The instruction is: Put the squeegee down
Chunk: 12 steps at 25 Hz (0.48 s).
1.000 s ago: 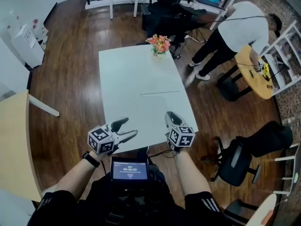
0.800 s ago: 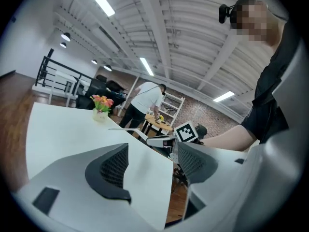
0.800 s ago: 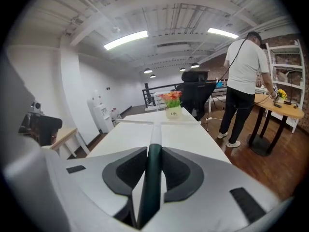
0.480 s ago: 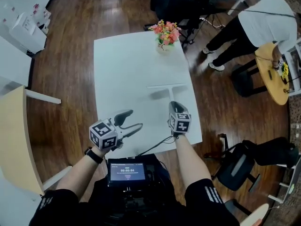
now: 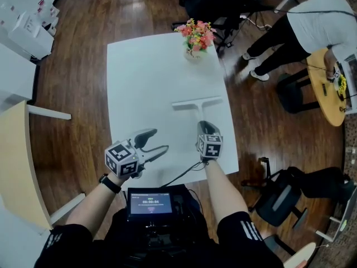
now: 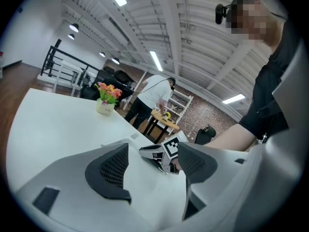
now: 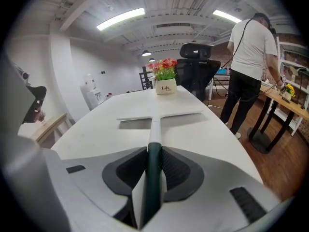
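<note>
Two grippers here: right gripper (image 5: 204, 126) clamped on dark green handle of white T-shaped squeegee (image 5: 196, 102), blade out over white table (image 5: 145, 77); left gripper (image 5: 157, 141) wide apart, empty; white flower pot (image 7: 165, 87) reads "Life".

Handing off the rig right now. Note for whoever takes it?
Right tongs: shut on the dark green grip of the white T-shaped squeegee.
Left tongs: open, empty, over the white table's near-left part.
Squeegee: blade across the table's right side, low; contact unclear.
Done: squeegee positioned over the table.
Left: lay it flat, open the right tongs, withdraw.
</note>
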{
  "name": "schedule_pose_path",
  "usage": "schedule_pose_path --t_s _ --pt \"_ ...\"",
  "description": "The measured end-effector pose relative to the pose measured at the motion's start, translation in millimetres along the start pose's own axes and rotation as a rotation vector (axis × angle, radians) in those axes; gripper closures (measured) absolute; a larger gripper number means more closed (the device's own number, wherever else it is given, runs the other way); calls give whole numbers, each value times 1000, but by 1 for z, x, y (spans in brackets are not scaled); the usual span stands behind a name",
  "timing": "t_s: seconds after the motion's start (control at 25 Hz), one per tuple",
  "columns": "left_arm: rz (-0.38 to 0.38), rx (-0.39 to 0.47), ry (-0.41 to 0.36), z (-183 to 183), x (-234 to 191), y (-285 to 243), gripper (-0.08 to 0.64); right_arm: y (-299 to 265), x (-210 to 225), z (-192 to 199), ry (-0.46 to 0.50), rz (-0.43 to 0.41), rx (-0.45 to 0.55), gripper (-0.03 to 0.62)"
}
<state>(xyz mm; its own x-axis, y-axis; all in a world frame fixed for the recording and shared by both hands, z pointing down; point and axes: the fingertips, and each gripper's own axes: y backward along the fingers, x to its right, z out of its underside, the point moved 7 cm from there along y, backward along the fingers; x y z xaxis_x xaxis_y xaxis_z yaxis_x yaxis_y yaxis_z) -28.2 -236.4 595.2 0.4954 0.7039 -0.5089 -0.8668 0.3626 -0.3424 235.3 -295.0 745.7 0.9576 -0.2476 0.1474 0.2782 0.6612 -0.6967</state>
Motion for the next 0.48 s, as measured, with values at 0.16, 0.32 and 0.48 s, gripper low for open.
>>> schedule_pose_path --t_s 0.16,0.32,0.48 --pt "-1 1 2 1 0 1 242 1 1 1 -6 -7 3 469" --pt "4 4 -6 -1 1 3 242 10 -2 -12 -2 5 44 440" --pt "23 19 -27 -5 11 10 243 29 -6 -20 -4 14 93 440"
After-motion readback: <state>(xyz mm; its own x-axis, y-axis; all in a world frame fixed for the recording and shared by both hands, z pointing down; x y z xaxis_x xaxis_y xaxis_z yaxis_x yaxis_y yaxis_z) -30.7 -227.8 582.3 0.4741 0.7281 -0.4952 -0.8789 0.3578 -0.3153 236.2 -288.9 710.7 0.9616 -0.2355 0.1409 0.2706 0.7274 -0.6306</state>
